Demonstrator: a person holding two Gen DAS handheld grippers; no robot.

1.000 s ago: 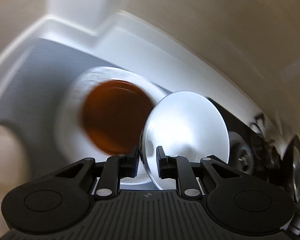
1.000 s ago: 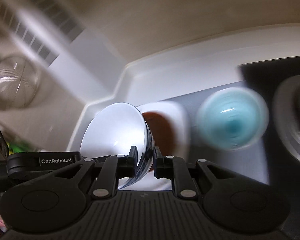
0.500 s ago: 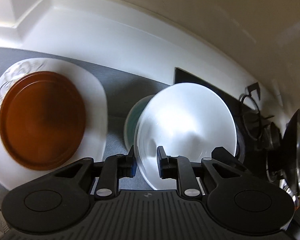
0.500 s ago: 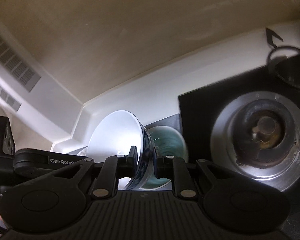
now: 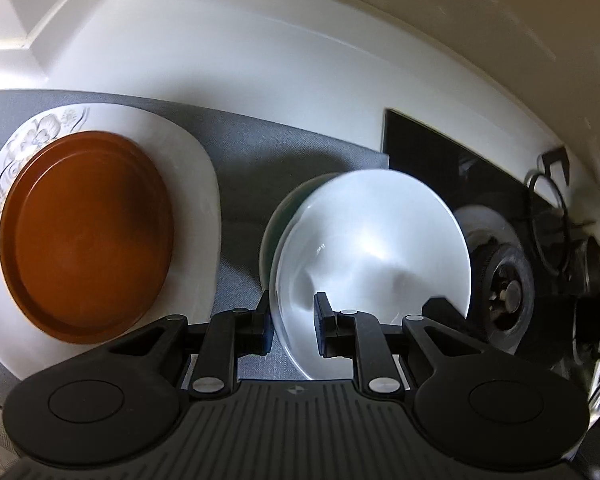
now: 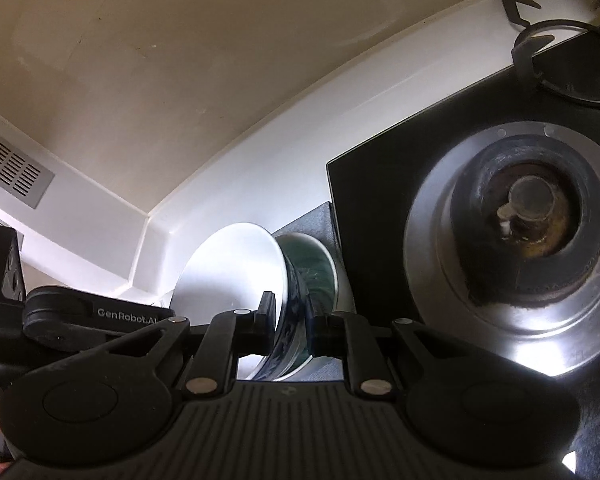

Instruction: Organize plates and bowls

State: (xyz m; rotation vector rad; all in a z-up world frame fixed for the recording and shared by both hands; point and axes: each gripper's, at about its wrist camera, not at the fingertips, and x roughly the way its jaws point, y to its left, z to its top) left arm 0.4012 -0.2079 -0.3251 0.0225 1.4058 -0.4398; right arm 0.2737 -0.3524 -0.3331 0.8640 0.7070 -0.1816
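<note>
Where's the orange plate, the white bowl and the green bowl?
orange plate (image 5: 86, 236): left wrist view, its flat middle.
white bowl (image 5: 374, 240): left wrist view, its inside.
green bowl (image 6: 314, 266): right wrist view, its inside.

The round white bowl (image 5: 372, 248) looks like glazed ceramic, smooth and glossy, catching soft highlights; its outer wall in the right wrist view carries a dark blue pattern. At its 10 o'clock, the teal-green bowl (image 5: 288, 208) also shines like glaze. The round brown plate (image 5: 86, 232) has a satin, plastic-like sheen and lies on a glossy white square plate with grey flower print (image 5: 198, 184). The grey worktop mat (image 5: 260, 152) appears woven and matt. The round steel burner ring (image 6: 512, 320) is brushed metal on a glossy black hob (image 6: 372, 184). The black tongs (image 5: 290, 326) look like matt plastic.
</note>
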